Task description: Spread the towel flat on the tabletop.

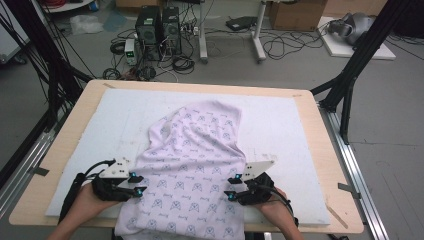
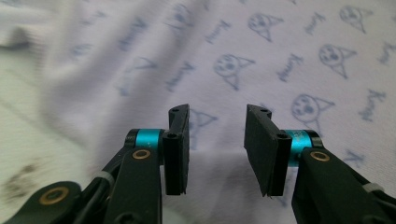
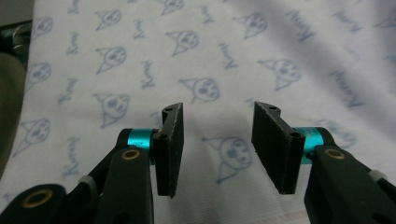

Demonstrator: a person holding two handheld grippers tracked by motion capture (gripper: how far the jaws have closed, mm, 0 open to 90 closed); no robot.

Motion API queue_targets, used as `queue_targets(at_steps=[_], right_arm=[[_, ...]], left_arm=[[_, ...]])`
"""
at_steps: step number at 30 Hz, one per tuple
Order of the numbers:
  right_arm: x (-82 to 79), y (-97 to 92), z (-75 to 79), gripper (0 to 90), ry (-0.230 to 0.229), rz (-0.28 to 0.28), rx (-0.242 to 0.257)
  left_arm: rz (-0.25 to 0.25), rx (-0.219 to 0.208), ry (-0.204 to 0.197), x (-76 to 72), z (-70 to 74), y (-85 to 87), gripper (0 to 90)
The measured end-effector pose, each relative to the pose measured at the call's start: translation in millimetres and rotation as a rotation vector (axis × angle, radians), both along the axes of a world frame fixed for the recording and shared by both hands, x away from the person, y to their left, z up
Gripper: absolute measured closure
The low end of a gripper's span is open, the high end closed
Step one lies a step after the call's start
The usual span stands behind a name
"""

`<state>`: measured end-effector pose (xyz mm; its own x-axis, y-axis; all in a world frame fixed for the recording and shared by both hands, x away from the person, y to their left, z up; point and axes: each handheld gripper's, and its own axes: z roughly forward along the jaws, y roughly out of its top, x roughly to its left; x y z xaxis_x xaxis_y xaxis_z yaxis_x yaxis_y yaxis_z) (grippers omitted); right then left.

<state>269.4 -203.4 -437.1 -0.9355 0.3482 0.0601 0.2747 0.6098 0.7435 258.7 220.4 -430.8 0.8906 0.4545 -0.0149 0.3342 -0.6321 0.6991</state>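
Printed cloth lies crumpled mid-table on the white pad, running from 12 down over the table's 6 o'clock edge. Left claw sits at its 9 o'clock edge, jaws apart, nothing gripped. Right claw at the 3 o'clock edge, jaws apart too.

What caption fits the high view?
Two hand-held grippers, left and right, flank a printed cloth on a padded table.

Left gripper fingers parted over printed cloth.
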Motion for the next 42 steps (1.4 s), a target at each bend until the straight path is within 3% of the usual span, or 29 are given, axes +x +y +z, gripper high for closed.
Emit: queue_targets(at_steps=[1,2,4,6,12,15,17,19,23,25,27,29,32,35,39,42], right_arm=[[-0.5,1.7,-2.9,55.9,0.01,0.01,-0.01],[-0.6,3.7,-6.2,59.1,0.024,0.023,-0.026],[-2.6,4.5,-8.5,73.1,0.014,0.028,-0.01],[-0.9,3.7,-8.5,87.0,0.05,0.047,0.0],[-12.2,1.2,-5.3,88.1,0.053,0.084,-0.003],[-30.3,-4.7,2.0,88.1,0.049,0.123,0.029],[-42.2,-9.0,10.6,86.9,0.019,0.142,0.06],[-45.0,-11.8,16.4,76.9,-0.002,0.111,0.067],[-30.8,-9.3,13.7,64.1,0.018,0.07,0.059],[-22.5,-2.8,6.2,61.8,0.038,0.076,0.052],[-19.4,3.4,-0.8,63.4,0.053,0.09,0.015],[-18.2,7.8,-7.0,71.5,0.04,0.098,-0.028],[-17.8,6.6,-7.2,86.9,0.046,0.111,-0.016],[-21.6,4.3,-5.3,88.3,0.061,0.14,-0.011],[-38.3,-8.3,8.2,86.6,0.049,0.17,0.048],[-34.8,-15.9,12.6,72.9,0.025,0.118,0.034]], left_arm=[[-0.013,0.009,0.012,-0.5,-3.9,-3.2,63.5],[-0.014,0.005,-0.01,-2.4,-5.4,-4.2,68.4],[-0.032,-0.007,0.012,-2.7,-5.0,-4.8,83.8],[-0.05,0.018,-0.001,-4.8,-3.5,-5.8,87.3],[-0.097,0.021,0.003,-23.5,0.4,0.4,88.1],[-0.122,-0.002,-0.019,-42.8,7.9,5.3,88.1],[-0.141,-0.016,-0.028,-49.8,12.6,7.7,86.4],[-0.118,-0.013,-0.036,-48.1,14.0,7.3,69.8],[-0.083,-0.026,-0.006,-32.8,6.4,-0.8,58.9],[-0.1,-0.001,-0.003,-27.2,1.8,-6.9,60.0],[-0.119,0.031,0.0,-25.2,-3.1,-13.0,69.8],[-0.119,0.015,-0.002,-25.2,-4.2,-14.1,80.6],[-0.119,0.016,-0.003,-26.3,-3.5,-13.8,87.2],[-0.145,0.006,-0.003,-35.7,0.1,-10.9,88.0],[-0.156,-0.025,-0.021,-48.9,10.9,-2.5,85.8],[-0.108,-0.019,-0.036,-39.9,11.5,-2.2,67.7]])
